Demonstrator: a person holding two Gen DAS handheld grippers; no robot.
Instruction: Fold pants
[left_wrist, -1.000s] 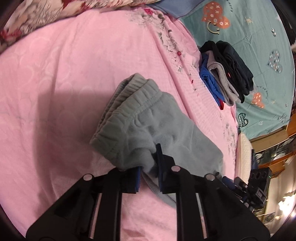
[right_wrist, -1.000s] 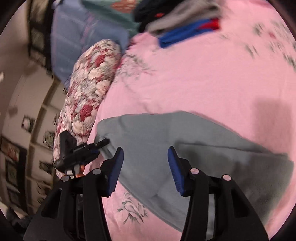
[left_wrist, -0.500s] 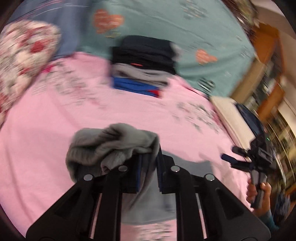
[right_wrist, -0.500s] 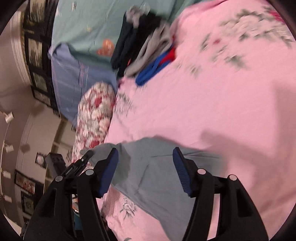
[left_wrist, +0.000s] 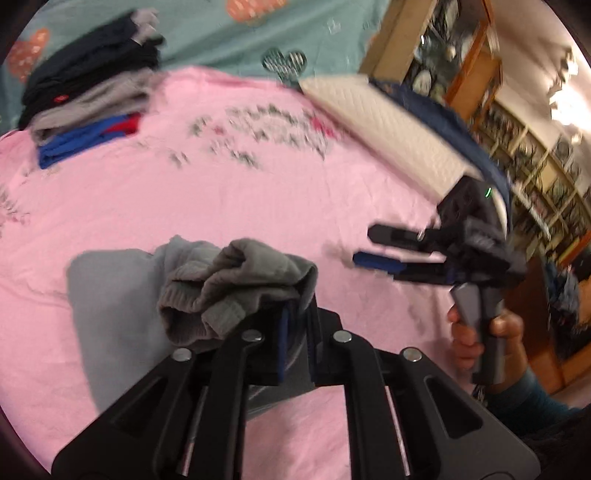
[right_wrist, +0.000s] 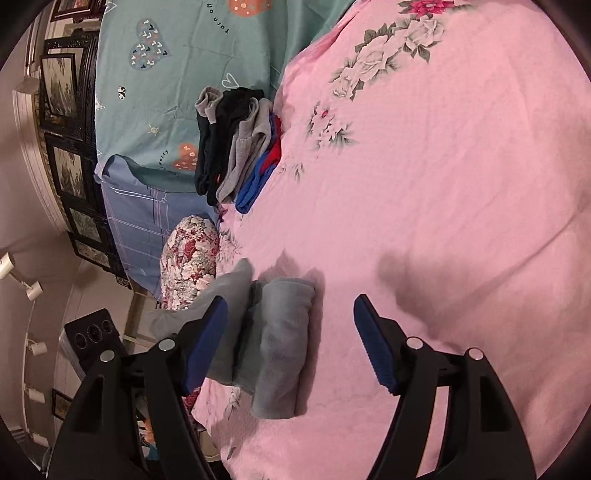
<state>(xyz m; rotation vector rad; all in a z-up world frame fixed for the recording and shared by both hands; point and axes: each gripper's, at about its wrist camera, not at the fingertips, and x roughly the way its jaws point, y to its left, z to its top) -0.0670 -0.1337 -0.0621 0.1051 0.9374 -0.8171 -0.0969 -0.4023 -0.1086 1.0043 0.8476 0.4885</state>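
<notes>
Our left gripper (left_wrist: 297, 328) jaws narrow, just easing open, cloth between; right gripper (right_wrist: 291, 343) jaws wide, opening, empty.

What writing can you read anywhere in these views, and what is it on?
"Turn", then "go" or "on" beside it: on the teal sheet, near the orange heart at the top edge.
A curved word beside the lower orange heart, seemingly ending "worry": too small to read surely.
Red tag on the dark folded clothes: blurred, unreadable.
</notes>
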